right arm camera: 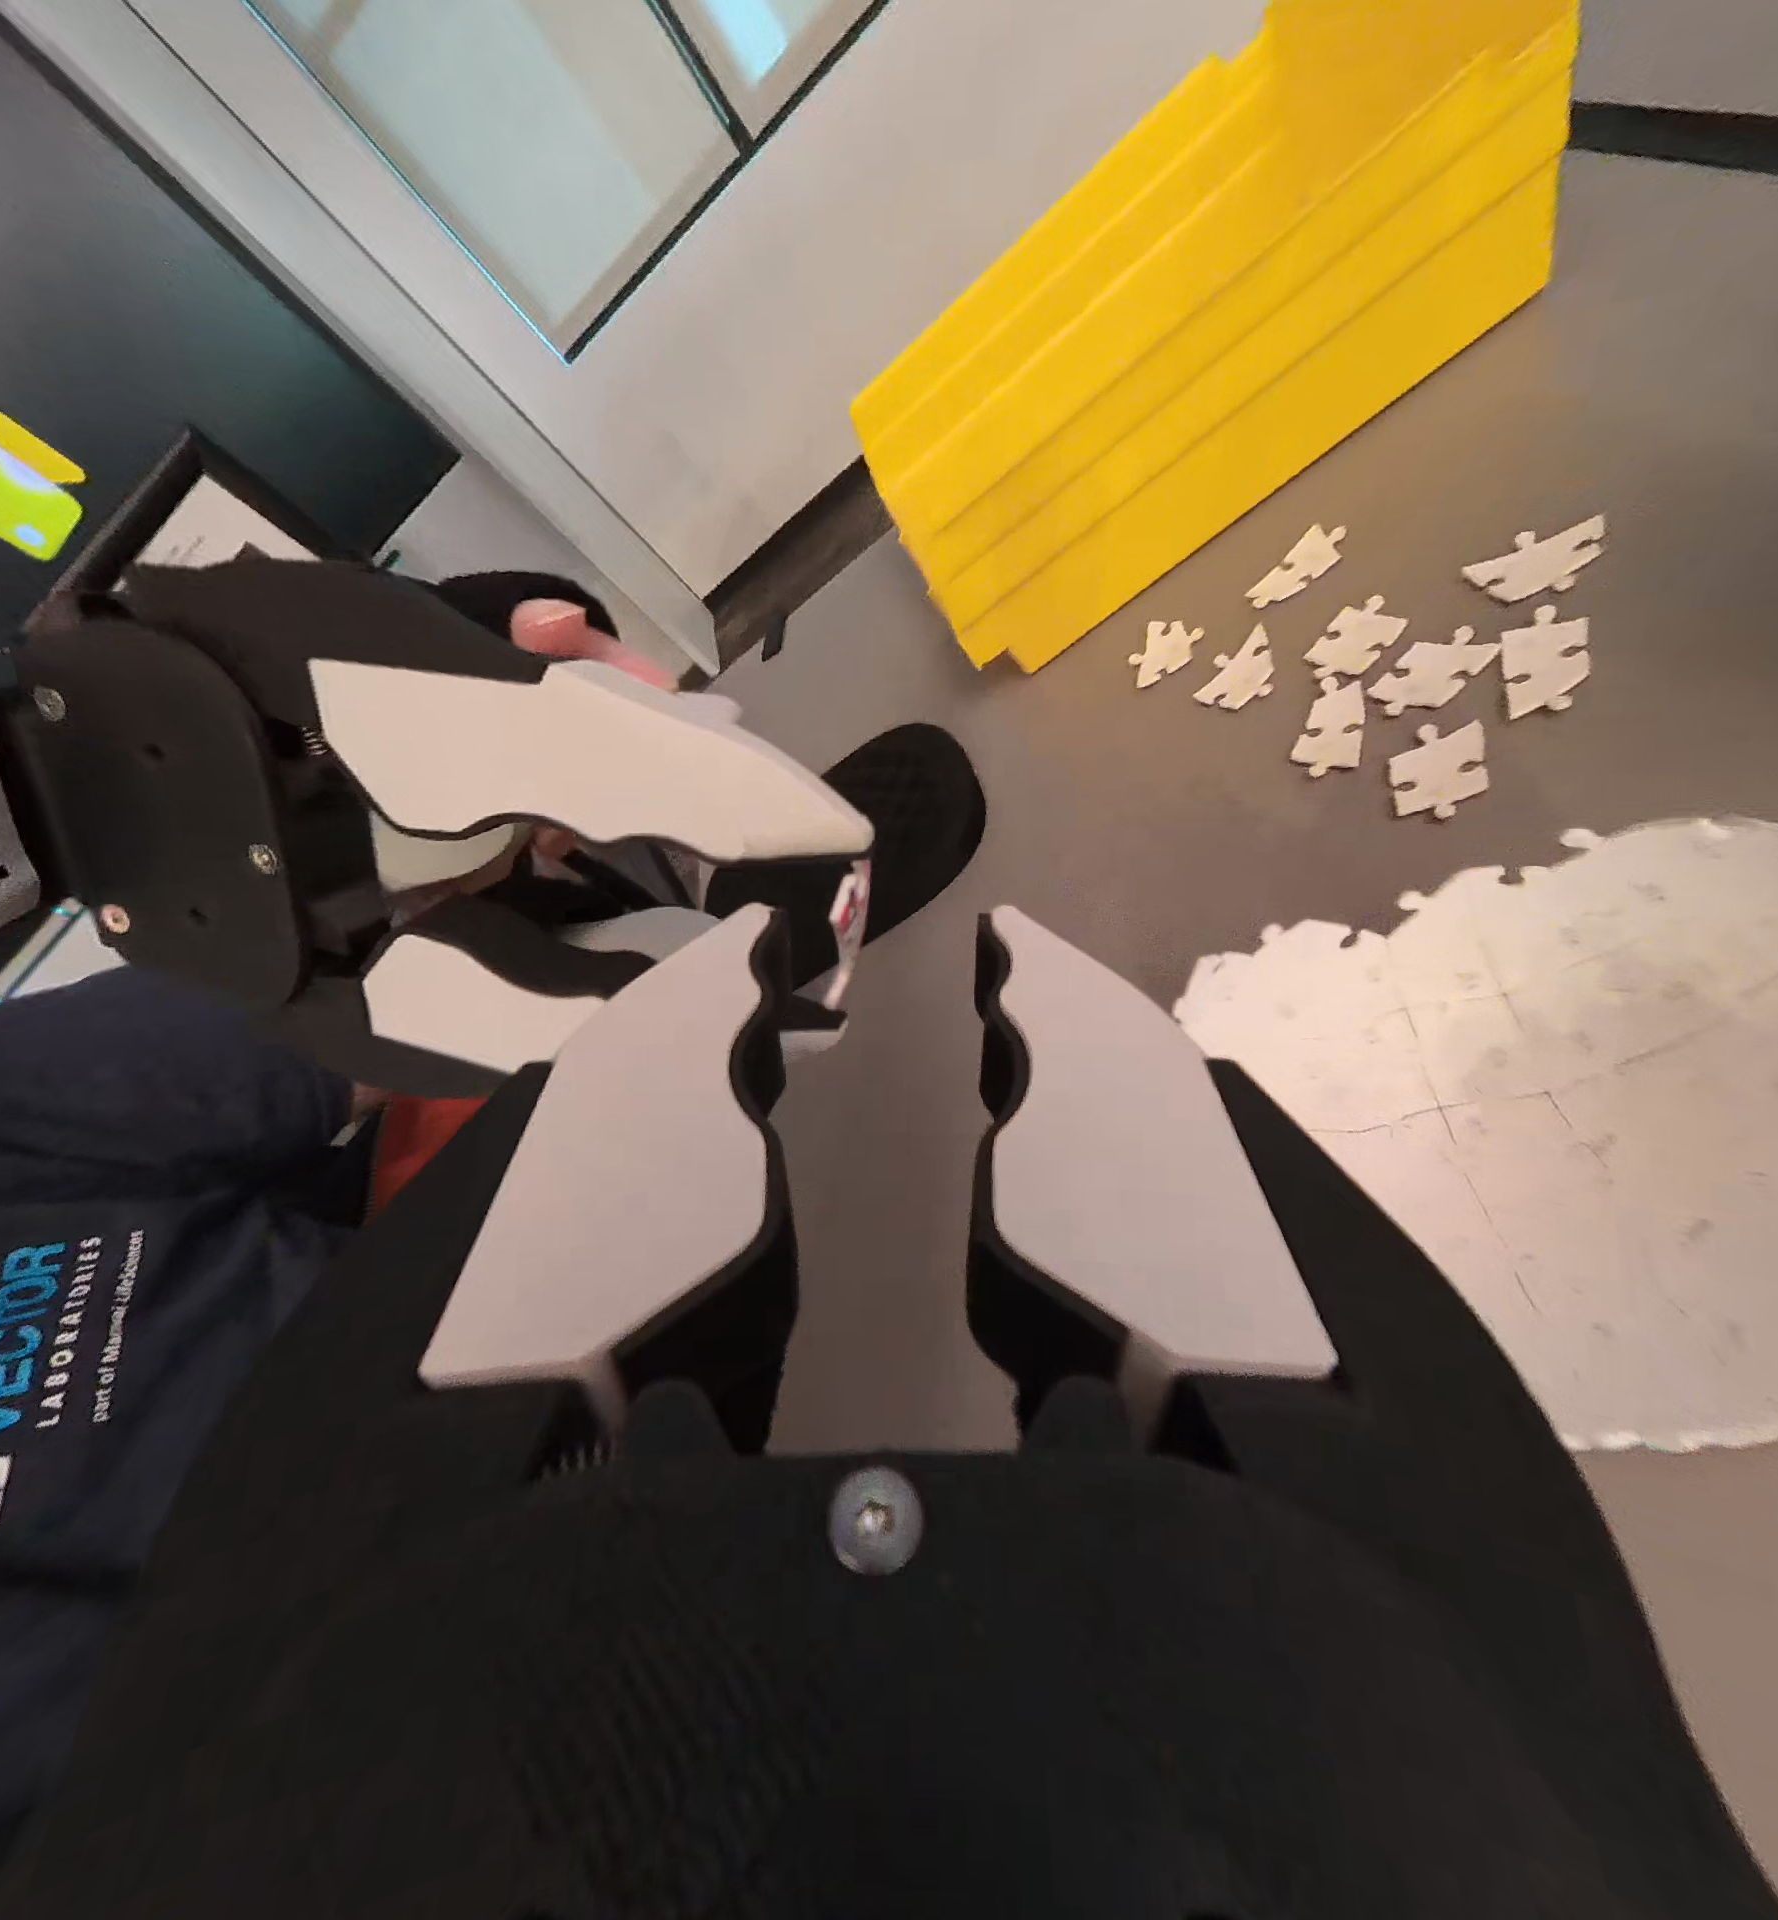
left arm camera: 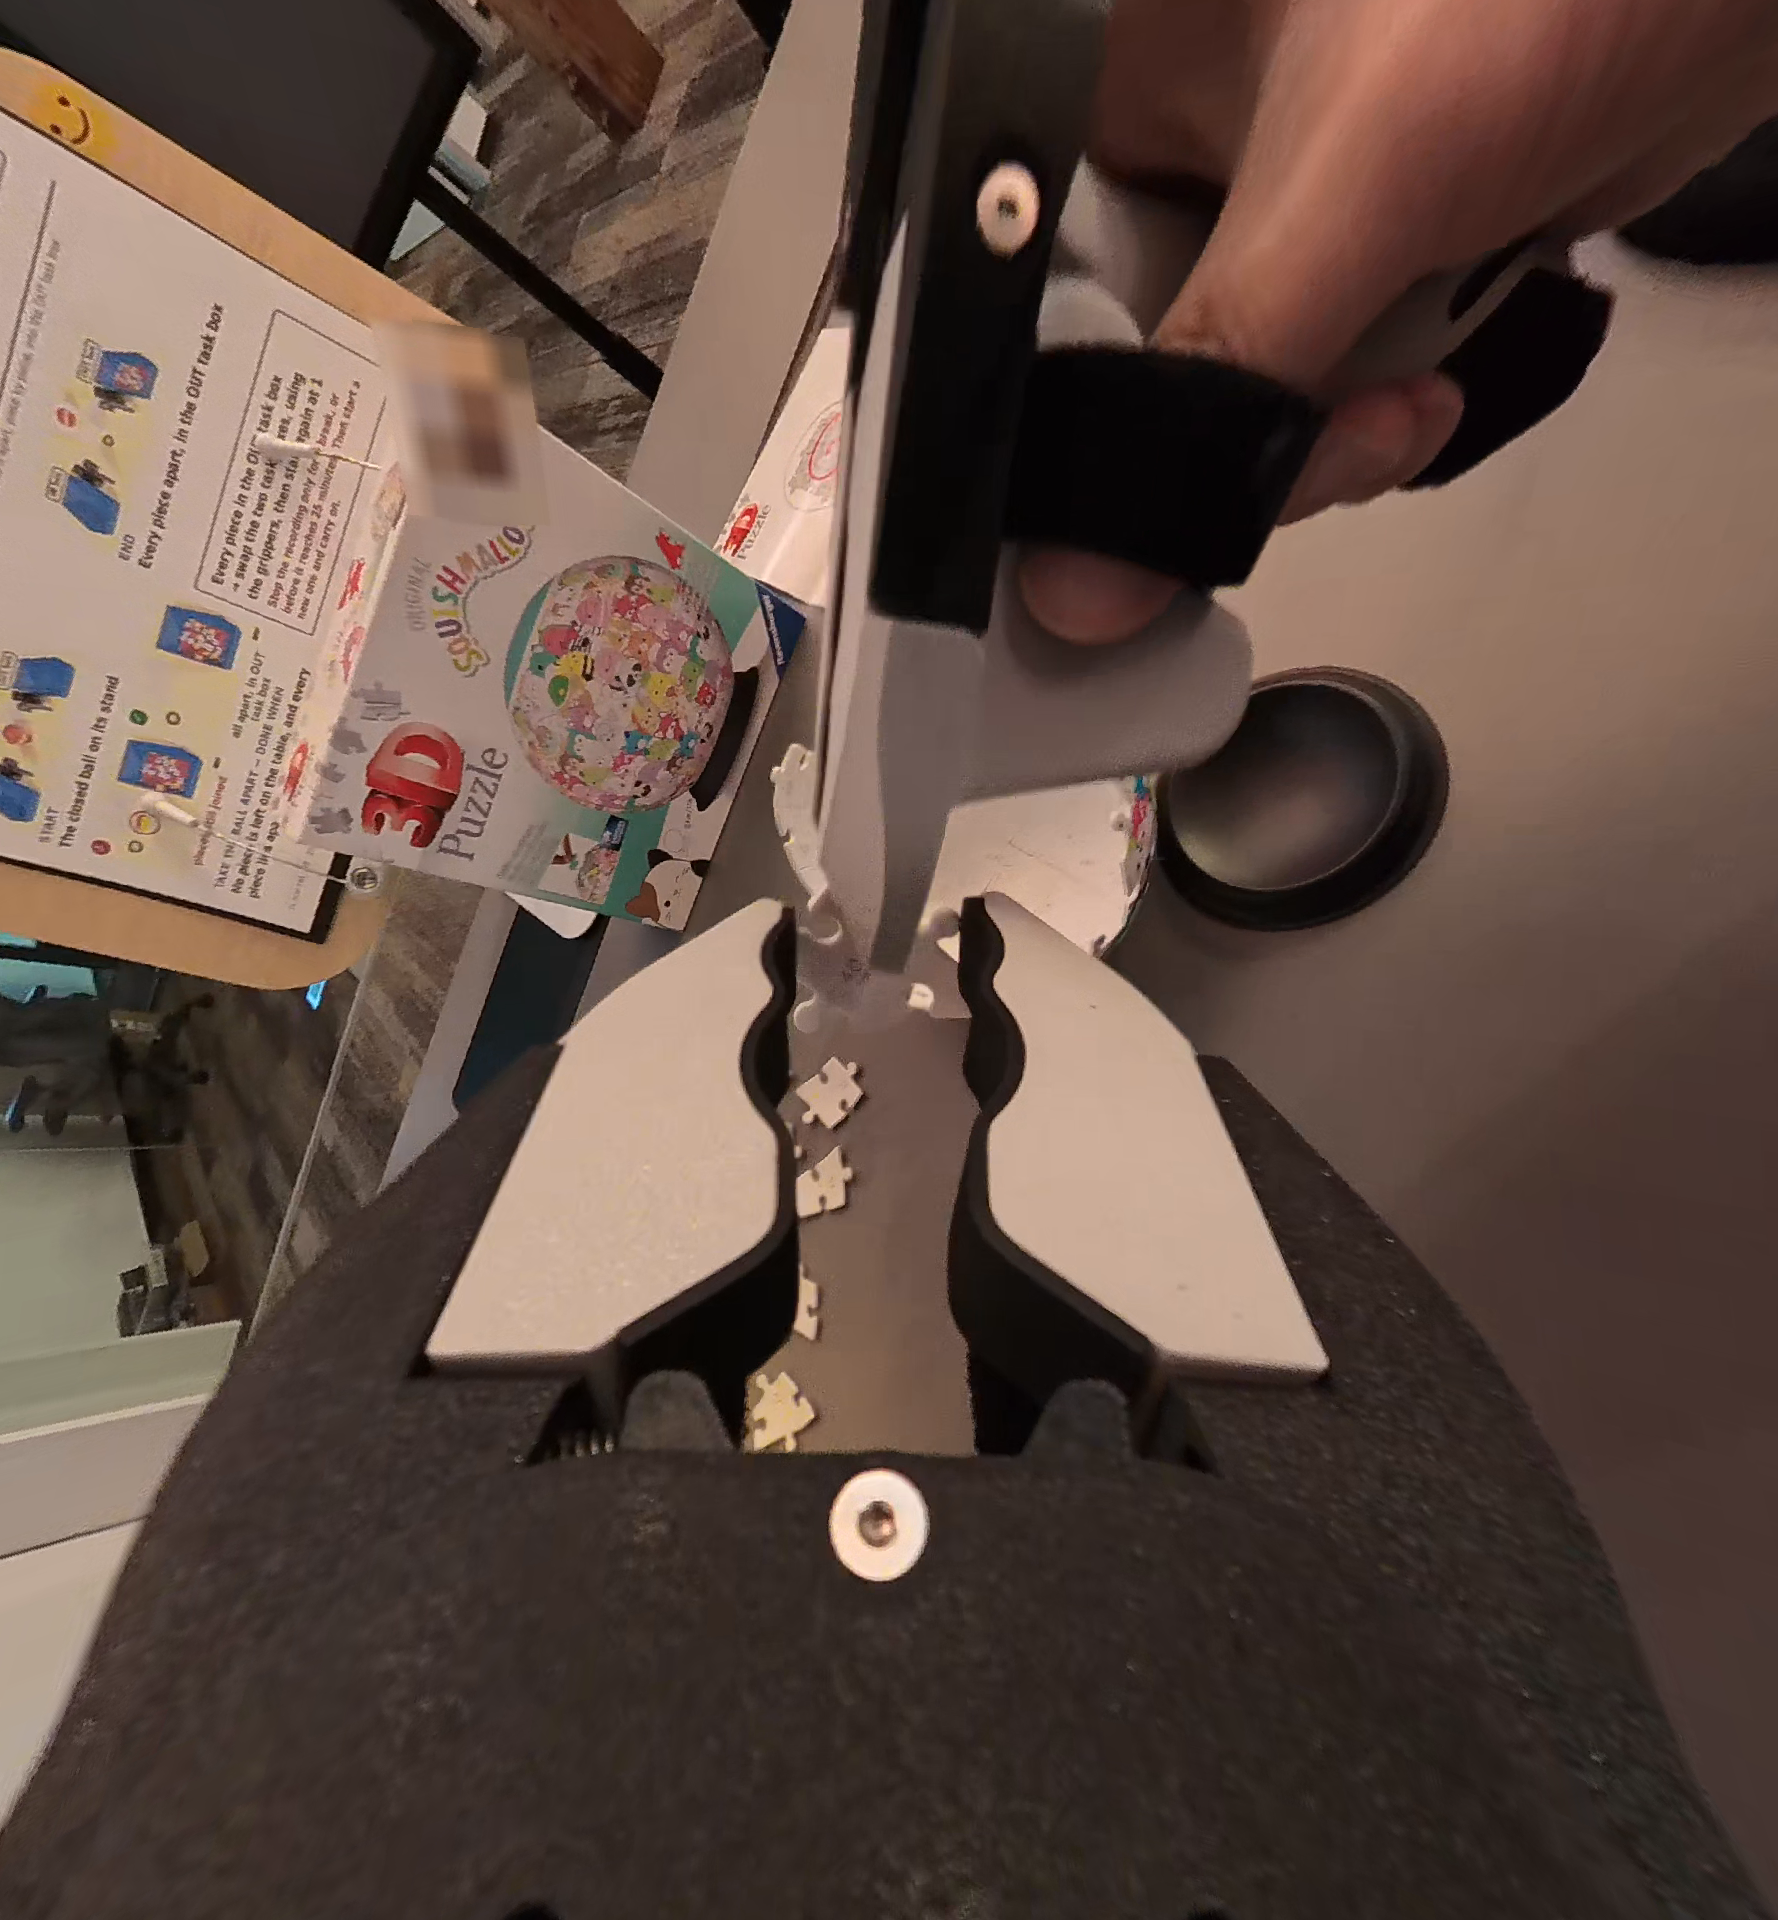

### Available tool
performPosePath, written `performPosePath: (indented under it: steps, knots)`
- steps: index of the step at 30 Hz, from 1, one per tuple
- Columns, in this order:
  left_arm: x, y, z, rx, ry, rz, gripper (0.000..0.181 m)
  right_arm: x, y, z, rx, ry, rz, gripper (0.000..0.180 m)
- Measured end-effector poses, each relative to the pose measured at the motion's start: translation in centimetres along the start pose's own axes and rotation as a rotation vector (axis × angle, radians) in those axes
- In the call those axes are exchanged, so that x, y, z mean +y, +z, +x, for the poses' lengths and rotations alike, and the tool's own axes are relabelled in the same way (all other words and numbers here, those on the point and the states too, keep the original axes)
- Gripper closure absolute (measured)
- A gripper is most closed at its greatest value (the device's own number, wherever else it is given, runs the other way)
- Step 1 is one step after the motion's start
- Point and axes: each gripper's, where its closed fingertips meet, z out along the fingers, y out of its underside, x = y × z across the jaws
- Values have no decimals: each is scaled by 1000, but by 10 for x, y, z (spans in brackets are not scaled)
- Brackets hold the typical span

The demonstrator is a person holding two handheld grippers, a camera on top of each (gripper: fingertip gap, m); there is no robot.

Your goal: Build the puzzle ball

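1. The right gripper point(right arm camera: 880, 935), black-bodied with two pale grey fingers, has its jaws parted by a clear gap. Nothing sits between them. Only the smooth grey table point(right arm camera: 1072, 727) shows through.
2. In the left wrist view the left gripper point(left arm camera: 877, 935), built the same way, also has its jaws apart. A curved white strip of joined puzzle pieces point(left arm camera: 802, 831) reaches down to its fingertips. The right gripper crosses in front, so I cannot tell whether the strip is clamped.
3. A few small white loose pieces point(left arm camera: 828, 1091) lie face down on the table under the left gripper, nearer than the round black plastic stand point(left arm camera: 1300, 790).
4. A hand point(left arm camera: 1332, 312), strapped in with black bands, holds the right gripper. Its tips point down just on the near side of the stand.
5. The large, partly built white puzzle-ball shell point(right arm camera: 1539, 1143) lies inside-up on the table, just beside the stand, its edge jagged.
6. A cluster of white single puzzle pieces point(right arm camera: 1404, 675) lies scattered beyond the shell, well apart from the stand.
7. The colourful cardboard puzzle box point(left arm camera: 573, 707) stands to the stand's left in the left wrist view.
8. Stacked yellow plastic bins point(right arm camera: 1228, 364) sit beyond the stand, just past the scattered pieces.
9. A printed instruction sheet on a wooden board point(left arm camera: 137, 520) lies beyond the box, farthest from the stand.
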Motion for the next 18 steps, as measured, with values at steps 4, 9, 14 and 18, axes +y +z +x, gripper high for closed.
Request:
performPosePath:
  steps: [4,9,14,18]
  knots:
    - [-3,-4,3,8,10,9,164,4,5,-3,-45,-19,-24,177]
    - [-6,-23,-12,-63,-41,36,137,-12,-29,14,50,-88,34,177]
    - [9,-41,-31,73,-330,133,133,-35,-113,71,219,-29,146,177]
    - [23,-25,-28,209,-499,202,142,-27,-109,62,12,100,228,177]
